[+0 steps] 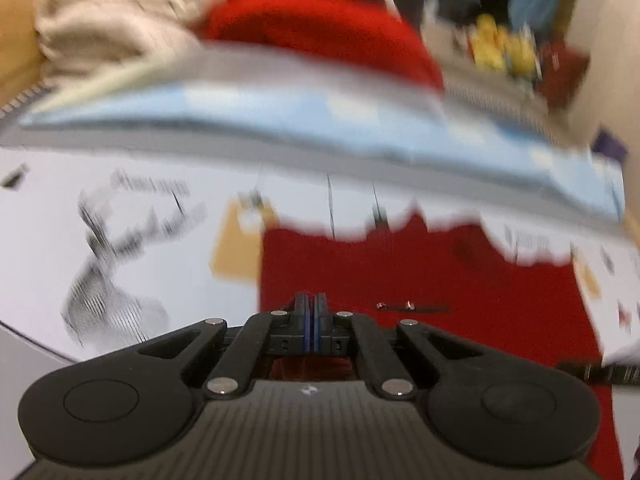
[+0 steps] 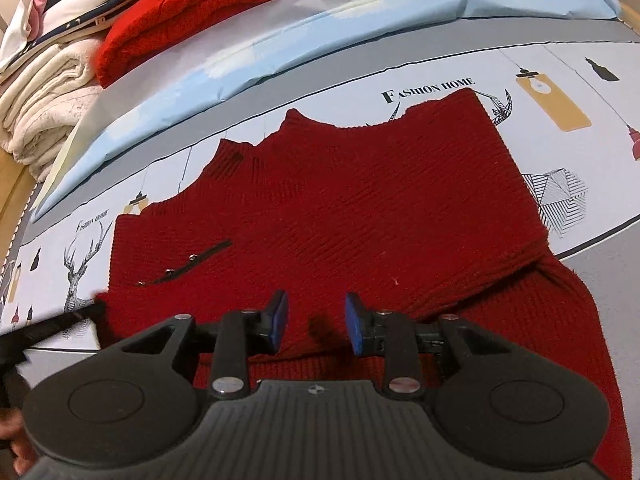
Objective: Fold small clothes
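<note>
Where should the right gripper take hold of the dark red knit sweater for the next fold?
Probably the sleeve that trails off the sweater at its right edge onto the grey border. It lies loose beside the flat body, so its edge can be pinched. Bring the open right gripper in from the right side, low over the printed sheet, fingers straddling the sleeve edge.

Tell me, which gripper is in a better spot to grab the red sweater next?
Probably the right gripper: its jaws stand open over the dark red sweater, near its front edge. The left gripper has its pads pressed together, so it would need to open first.
</note>
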`<action>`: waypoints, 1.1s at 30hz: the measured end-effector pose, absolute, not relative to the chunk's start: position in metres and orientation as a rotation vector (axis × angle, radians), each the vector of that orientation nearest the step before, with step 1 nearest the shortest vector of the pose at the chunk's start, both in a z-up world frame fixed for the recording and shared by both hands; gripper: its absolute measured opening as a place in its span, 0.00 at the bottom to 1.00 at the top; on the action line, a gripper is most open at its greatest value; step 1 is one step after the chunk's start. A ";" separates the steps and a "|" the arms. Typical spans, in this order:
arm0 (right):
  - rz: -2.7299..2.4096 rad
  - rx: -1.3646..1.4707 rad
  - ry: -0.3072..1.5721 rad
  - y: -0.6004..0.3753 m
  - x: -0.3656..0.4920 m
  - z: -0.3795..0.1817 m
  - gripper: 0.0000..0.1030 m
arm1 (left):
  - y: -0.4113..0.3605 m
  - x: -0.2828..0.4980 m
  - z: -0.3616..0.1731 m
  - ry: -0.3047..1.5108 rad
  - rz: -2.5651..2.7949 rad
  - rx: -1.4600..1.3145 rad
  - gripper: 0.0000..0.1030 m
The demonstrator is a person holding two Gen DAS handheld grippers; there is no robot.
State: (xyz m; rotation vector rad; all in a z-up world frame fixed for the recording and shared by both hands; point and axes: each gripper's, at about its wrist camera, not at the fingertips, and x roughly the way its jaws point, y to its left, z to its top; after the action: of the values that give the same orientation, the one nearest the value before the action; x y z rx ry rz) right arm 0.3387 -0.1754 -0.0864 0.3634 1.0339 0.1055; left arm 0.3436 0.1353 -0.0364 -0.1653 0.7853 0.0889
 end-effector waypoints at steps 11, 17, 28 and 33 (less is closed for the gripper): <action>-0.031 0.429 1.024 -0.205 0.347 -0.093 0.32 | 0.150 0.354 -0.046 0.813 0.088 -0.260 0.03; -0.146 0.497 1.001 -0.236 0.351 -0.101 0.32 | 0.138 0.356 -0.073 0.911 0.048 -0.262 0.05; -0.219 0.581 1.019 -0.255 0.353 -0.118 0.39 | 0.132 0.355 -0.079 0.980 0.085 -0.235 0.17; -0.290 0.659 1.051 -0.271 0.352 -0.129 0.41 | 0.127 0.357 -0.080 1.018 0.067 -0.266 0.34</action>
State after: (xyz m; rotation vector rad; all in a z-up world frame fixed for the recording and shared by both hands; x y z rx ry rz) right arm 0.3523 -0.2712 -0.1292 0.6586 1.0513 -0.2902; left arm 0.3575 0.1266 -0.0798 -0.2656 1.0177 0.0673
